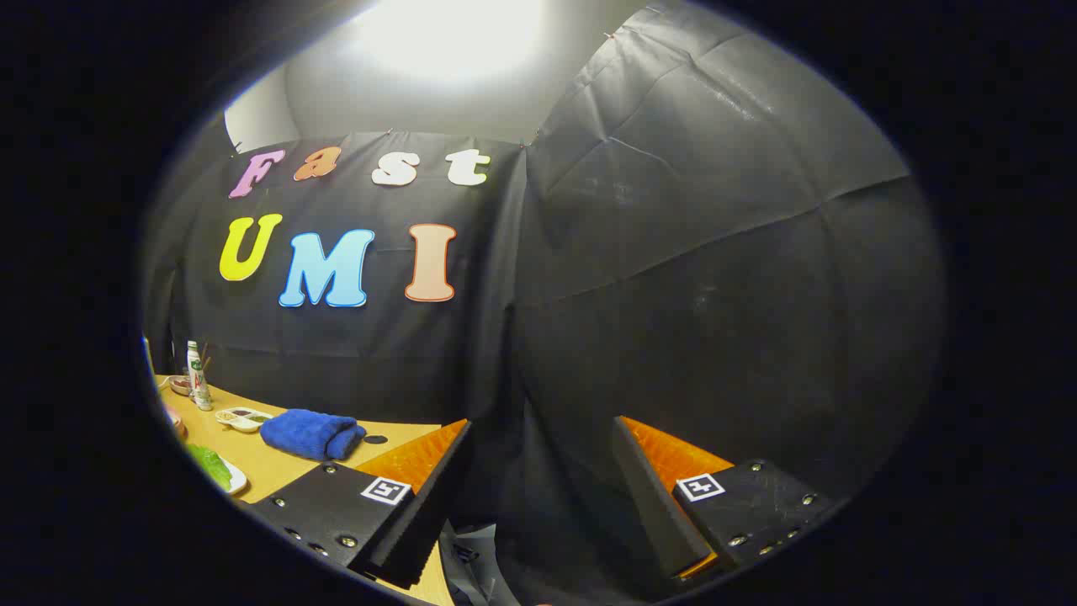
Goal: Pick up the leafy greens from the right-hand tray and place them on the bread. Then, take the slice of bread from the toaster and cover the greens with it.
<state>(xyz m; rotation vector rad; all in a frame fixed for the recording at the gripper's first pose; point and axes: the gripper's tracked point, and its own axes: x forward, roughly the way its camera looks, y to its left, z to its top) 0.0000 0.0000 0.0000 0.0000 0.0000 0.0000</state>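
Note:
My gripper is open, its two fingers spread wide with nothing between them. It points at the booth's black cloth wall, off past the right end of the wooden table. The leafy greens lie on a white tray at the table's near left, well to the left of my left finger. Only part of the greens shows.
A rolled blue towel lies on the table just beyond the left finger. Behind it sit a small white divided dish, a white bottle and a small bowl. The table's edge runs under the left finger.

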